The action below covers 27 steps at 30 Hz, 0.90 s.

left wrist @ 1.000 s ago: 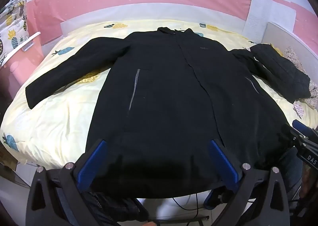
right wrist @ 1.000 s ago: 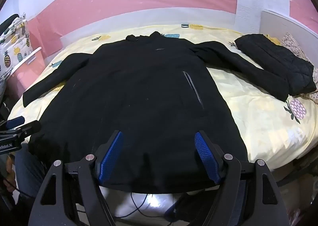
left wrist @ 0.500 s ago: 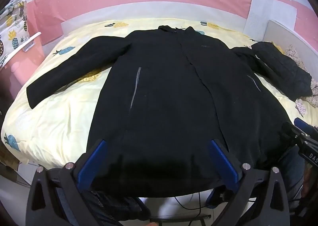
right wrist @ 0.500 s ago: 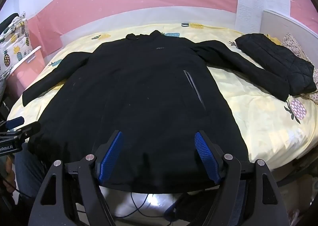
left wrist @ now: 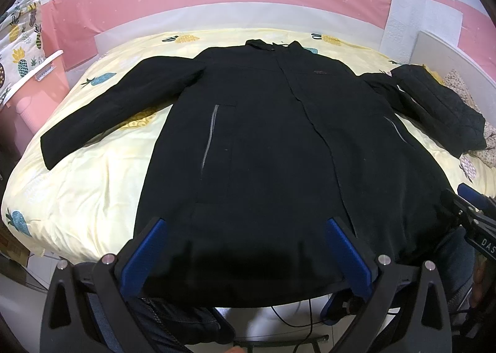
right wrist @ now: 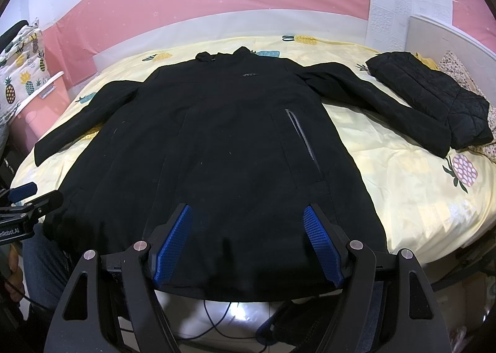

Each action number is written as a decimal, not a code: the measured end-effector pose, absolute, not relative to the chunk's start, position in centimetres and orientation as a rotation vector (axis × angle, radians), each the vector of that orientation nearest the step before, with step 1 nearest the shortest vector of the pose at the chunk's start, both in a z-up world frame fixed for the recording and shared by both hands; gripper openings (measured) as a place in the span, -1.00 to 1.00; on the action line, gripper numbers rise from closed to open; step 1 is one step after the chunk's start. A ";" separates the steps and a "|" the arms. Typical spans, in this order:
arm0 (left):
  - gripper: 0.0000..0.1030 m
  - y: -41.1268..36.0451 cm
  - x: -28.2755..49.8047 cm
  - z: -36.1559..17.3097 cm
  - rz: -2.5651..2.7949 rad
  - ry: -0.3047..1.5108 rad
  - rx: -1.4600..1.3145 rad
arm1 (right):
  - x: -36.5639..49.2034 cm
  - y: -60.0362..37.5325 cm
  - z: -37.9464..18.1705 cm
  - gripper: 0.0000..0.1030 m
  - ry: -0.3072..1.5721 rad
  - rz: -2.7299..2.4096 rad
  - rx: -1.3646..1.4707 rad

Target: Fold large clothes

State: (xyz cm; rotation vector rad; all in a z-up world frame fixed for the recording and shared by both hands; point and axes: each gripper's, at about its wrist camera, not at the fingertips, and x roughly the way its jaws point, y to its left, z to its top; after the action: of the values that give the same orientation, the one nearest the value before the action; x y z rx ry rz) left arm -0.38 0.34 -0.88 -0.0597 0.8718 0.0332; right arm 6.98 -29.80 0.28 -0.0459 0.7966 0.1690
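A long black coat [left wrist: 272, 142] [right wrist: 217, 142] lies flat, front up, on the bed, collar at the far side and hem over the near edge. Both sleeves are spread outward, the left sleeve [left wrist: 117, 105] to the left and the right sleeve [right wrist: 378, 101] to the right. My left gripper [left wrist: 245, 229] hovers open over the hem with nothing between its blue pads. Farther right along the hem, my right gripper [right wrist: 248, 213] is also open and empty. Each gripper shows at the edge of the other's view.
The bed carries a yellow pineapple-print sheet [left wrist: 77, 198] [right wrist: 412, 191]. A folded black quilted jacket [left wrist: 440, 105] [right wrist: 434, 95] lies at the right by the white headboard [right wrist: 449, 42]. A pink cabinet [left wrist: 37, 89] stands at the left. Cables lie on the floor [right wrist: 217, 315] below, with a person's jeans nearby.
Both views have shifted very slightly, as if the grippers drifted a little toward the coat. The coat has not moved, and both grippers stay open.
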 end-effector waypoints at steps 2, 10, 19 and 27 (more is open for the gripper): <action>0.99 0.4 -0.6 -1.0 0.033 0.871 -0.061 | 7.1 -29.8 0.2 0.45 0.799 0.169 -0.046; 0.99 0.0 -0.3 -0.6 0.027 0.882 -0.060 | 7.0 -29.5 0.1 0.45 0.804 0.166 -0.053; 0.99 -0.2 -0.3 -0.6 0.026 0.892 -0.063 | 7.1 -29.3 0.2 0.45 0.810 0.165 -0.059; 0.99 -0.2 0.0 -0.6 0.023 0.895 -0.062 | 7.1 -29.4 0.0 0.45 0.814 0.165 -0.060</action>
State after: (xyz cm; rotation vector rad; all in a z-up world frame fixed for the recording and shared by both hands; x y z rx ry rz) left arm -0.05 -0.18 -0.60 -0.0623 0.8955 0.0232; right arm 7.13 -29.39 0.00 -0.0596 0.8143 0.1646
